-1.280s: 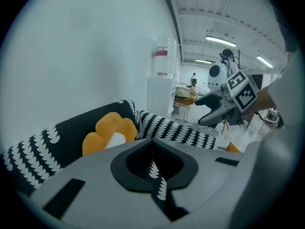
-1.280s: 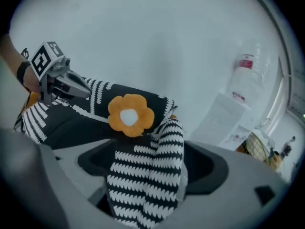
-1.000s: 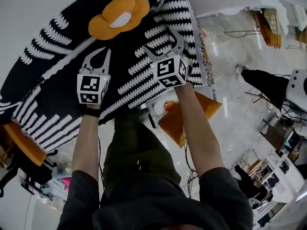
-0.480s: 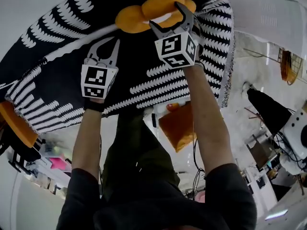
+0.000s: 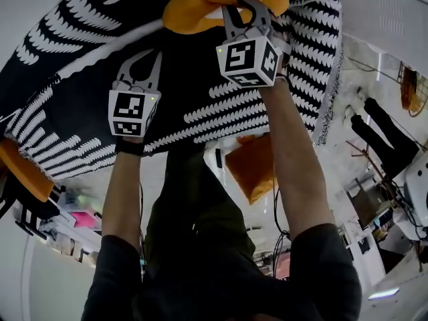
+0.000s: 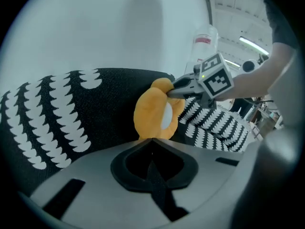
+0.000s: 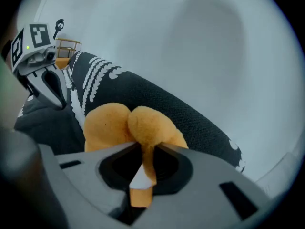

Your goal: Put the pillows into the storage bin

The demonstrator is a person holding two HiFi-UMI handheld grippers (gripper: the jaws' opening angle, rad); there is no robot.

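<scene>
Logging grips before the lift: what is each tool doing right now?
Left tool: closed, nothing seen held.
Right tool: jaws just closed, pinching the orange flower pillow.

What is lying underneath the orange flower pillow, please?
A black-and-white patterned cover lies beneath the orange flower pillow; whatever the cover itself drapes over is hidden.

Flower pillow (image 5: 190, 9): orange plush petals, white centre, lying on a black-and-white patterned cover (image 5: 80, 105). One petal sits pinched between the jaws of the right hand-held gripper (image 5: 242, 5), which have just been closing. Second pillow (image 5: 251, 169): plain orange, square, well below that gripper.
</scene>
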